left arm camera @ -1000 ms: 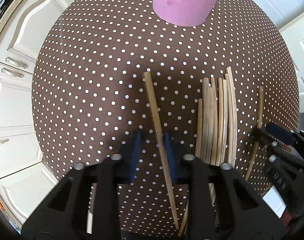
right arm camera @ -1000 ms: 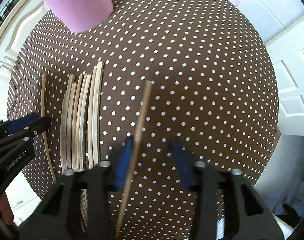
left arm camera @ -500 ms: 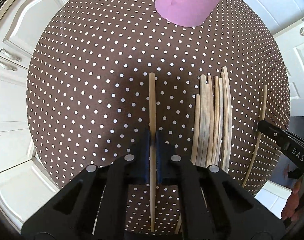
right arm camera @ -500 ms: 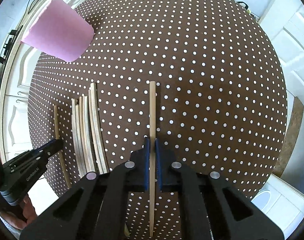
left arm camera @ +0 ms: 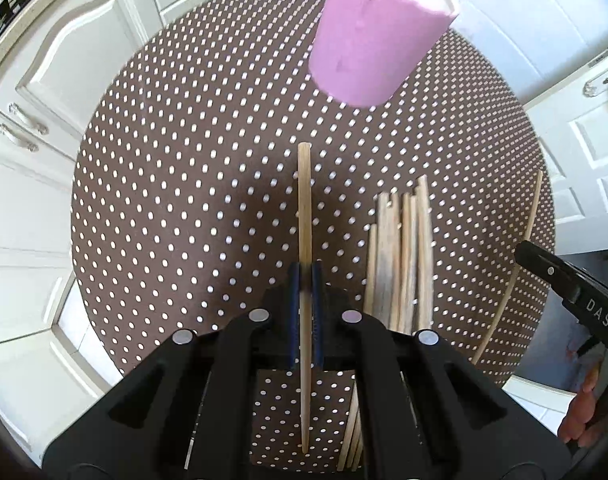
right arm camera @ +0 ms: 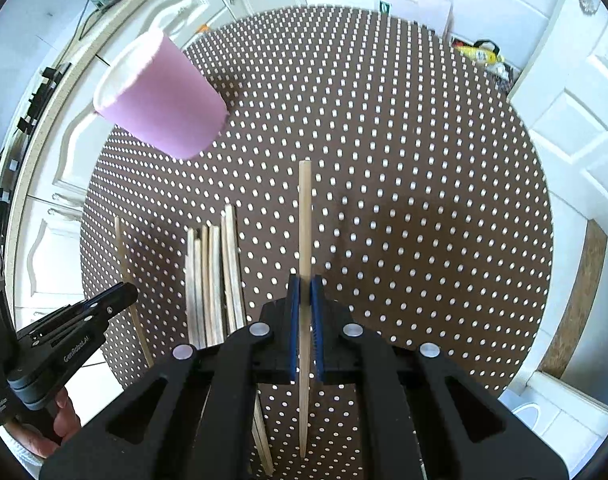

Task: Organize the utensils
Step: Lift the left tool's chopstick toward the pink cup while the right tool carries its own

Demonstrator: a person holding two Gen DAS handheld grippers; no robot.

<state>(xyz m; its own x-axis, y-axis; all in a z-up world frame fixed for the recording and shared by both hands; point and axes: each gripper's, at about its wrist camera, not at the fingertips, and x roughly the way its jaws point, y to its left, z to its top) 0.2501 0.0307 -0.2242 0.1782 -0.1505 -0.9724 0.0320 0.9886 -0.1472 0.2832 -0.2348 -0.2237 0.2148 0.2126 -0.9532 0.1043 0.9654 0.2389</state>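
Here each claw (left arm camera: 306, 276) (right arm camera: 305, 284) clamps one chopstick (left arm camera: 304, 220) (right arm camera: 304, 220) lengthwise, tip forward.

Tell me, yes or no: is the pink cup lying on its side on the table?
No: the pink cup stands upright on the polka-dot table, open rim up, apart from the chopstick bundle.

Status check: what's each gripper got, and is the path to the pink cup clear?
Left gripper shut on one chopstick. Right gripper shut on another chopstick. Pink cup upright ahead; nothing between. Loose bundle on table.
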